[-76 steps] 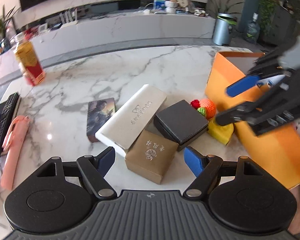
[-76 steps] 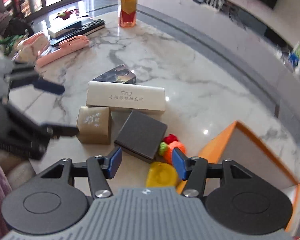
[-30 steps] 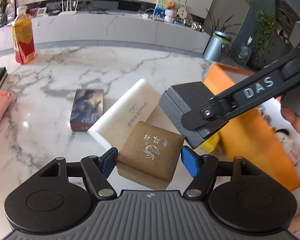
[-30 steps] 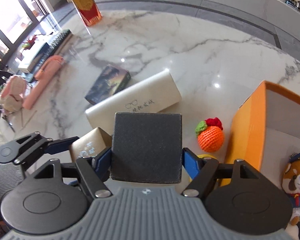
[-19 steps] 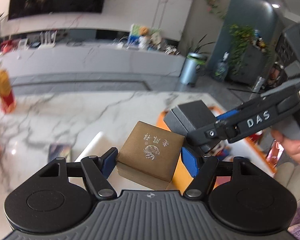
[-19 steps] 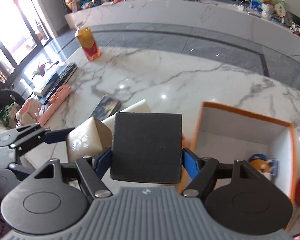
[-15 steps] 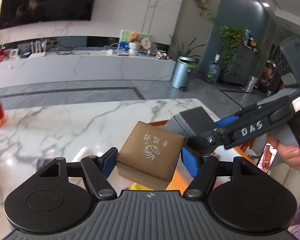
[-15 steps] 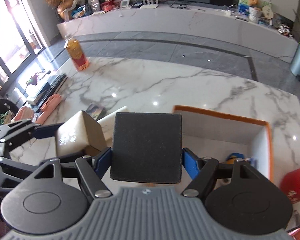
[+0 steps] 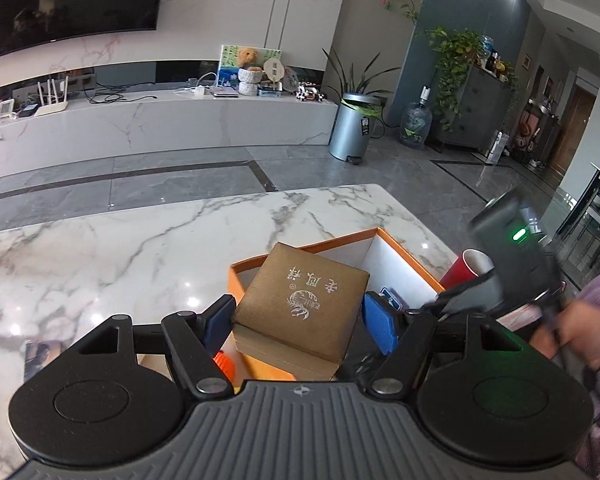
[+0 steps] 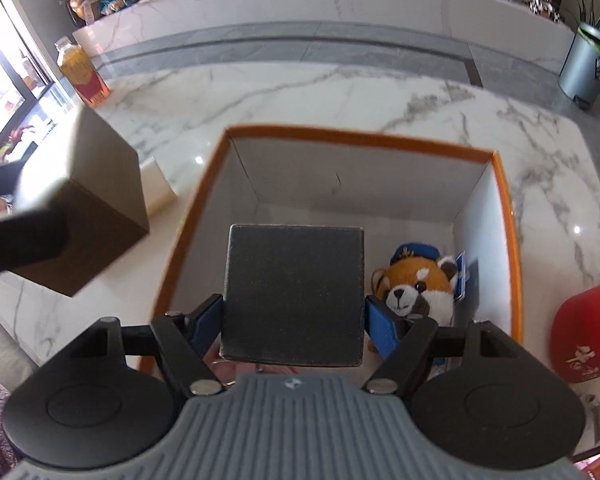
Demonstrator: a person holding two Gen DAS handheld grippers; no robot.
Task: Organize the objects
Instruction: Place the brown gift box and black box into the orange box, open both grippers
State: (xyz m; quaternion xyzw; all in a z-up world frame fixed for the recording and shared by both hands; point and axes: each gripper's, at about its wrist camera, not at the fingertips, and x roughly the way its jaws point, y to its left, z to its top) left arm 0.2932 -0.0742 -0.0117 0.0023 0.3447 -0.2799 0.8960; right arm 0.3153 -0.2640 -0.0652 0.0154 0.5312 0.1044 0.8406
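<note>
Over the orange box (image 10: 508, 240) near the marble table's (image 9: 100, 248) corner, the right gripper (image 10: 294, 322) grasps a black box (image 10: 294, 292); beside it the left gripper (image 9: 300, 320) clamps a brown box (image 9: 304, 300). Inside sits a plush toy (image 10: 416, 284).

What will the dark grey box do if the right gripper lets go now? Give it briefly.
The dark grey box looks stiff: flat faces, no bowing between the right gripper pads. Its square shape suggests no rolling. Released above the orange bin, it would probably drop flat beside the plush red panda, though it might clip it and tilt.
</note>
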